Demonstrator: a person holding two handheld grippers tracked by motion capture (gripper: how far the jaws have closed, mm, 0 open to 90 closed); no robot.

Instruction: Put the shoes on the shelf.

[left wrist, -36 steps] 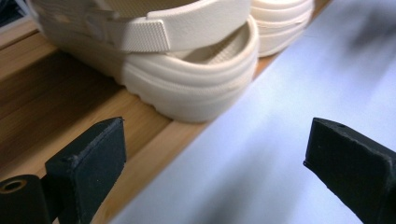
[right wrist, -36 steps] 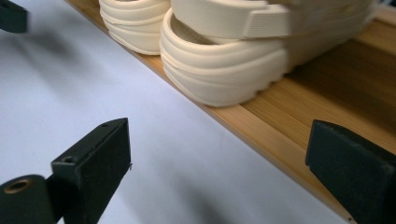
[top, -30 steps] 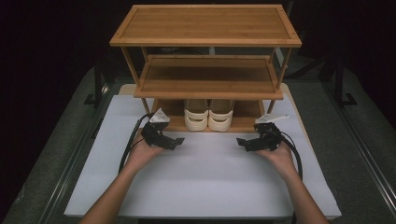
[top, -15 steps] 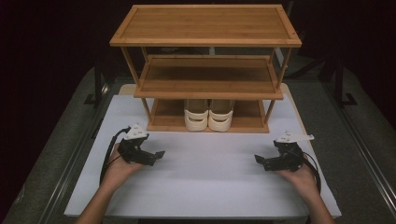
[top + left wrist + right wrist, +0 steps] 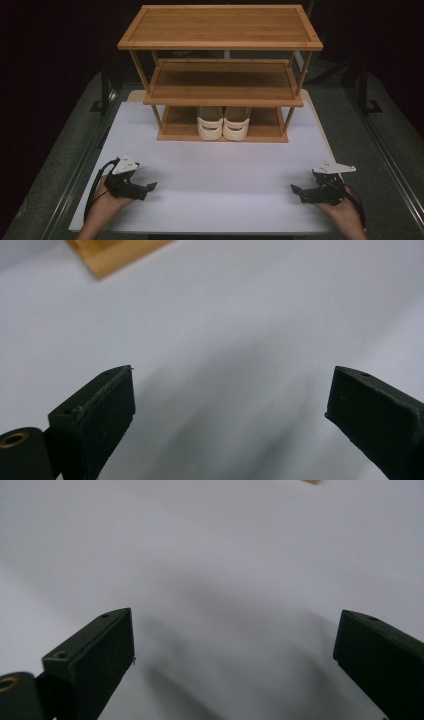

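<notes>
A pair of cream-white shoes [image 5: 223, 122] stands side by side on the lowest shelf of a three-tier wooden rack [image 5: 220, 42] at the far side of the white surface [image 5: 220, 175]. The shoes touch each other, their rounded ends facing the person, and sit near the middle of the shelf; the two shelves above are bare. The left gripper [image 5: 149, 187] rests low over the near left part of the surface, well apart from the rack, its jaws spread with only the surface between them. The right gripper [image 5: 296, 190] sits at the near right, jaws likewise spread wide and holding nothing. Both point inward toward each other.
</notes>
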